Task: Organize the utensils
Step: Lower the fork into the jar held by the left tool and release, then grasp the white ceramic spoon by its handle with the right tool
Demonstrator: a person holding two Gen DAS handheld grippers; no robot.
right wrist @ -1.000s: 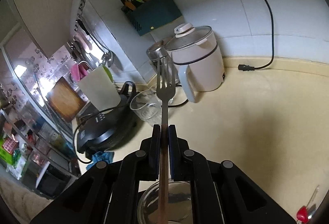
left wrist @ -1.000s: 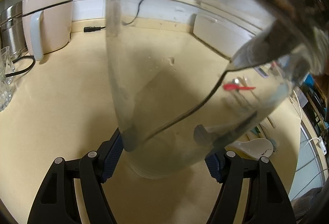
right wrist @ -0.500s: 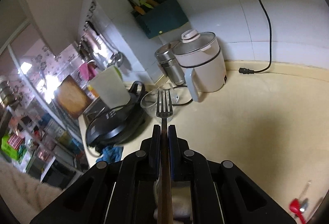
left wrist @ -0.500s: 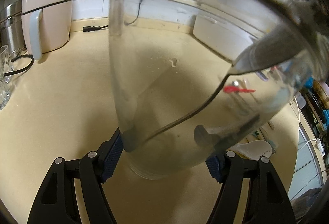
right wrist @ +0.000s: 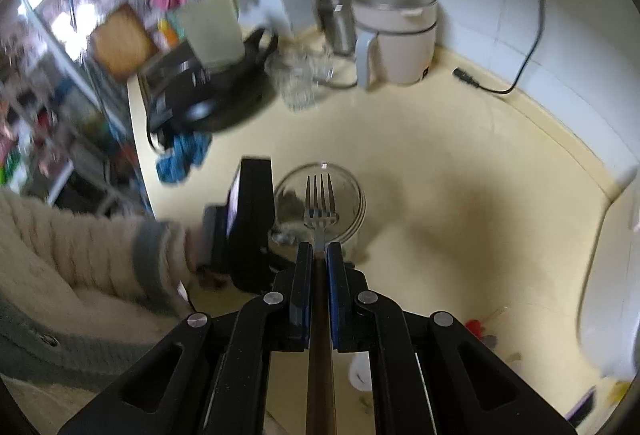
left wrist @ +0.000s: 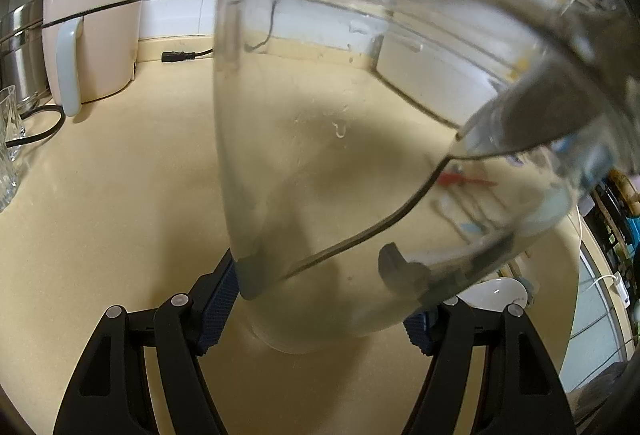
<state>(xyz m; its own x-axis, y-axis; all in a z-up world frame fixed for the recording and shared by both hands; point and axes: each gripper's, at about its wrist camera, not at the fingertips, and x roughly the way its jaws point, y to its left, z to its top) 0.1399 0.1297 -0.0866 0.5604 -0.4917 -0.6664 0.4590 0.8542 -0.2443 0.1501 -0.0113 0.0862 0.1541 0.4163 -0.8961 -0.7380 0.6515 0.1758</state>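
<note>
The left gripper (left wrist: pixel 326 299) is clamped low around a clear glass (left wrist: pixel 360 155), while the right gripper (right wrist: pixel 319 275), angled steeply downward, is closed on a fork (right wrist: pixel 320 211).

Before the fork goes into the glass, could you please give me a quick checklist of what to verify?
1. Right claw shut on fork: ok.
2. Left claw clamped on glass: ok.
3. Tines over the glass mouth: ok, in the right wrist view.
4. Fork handle-end down: not ok, tines lead.
5. Room inside the glass: ok, only one spoon shows.
6. Glass base on the counter: cannot tell.
</note>
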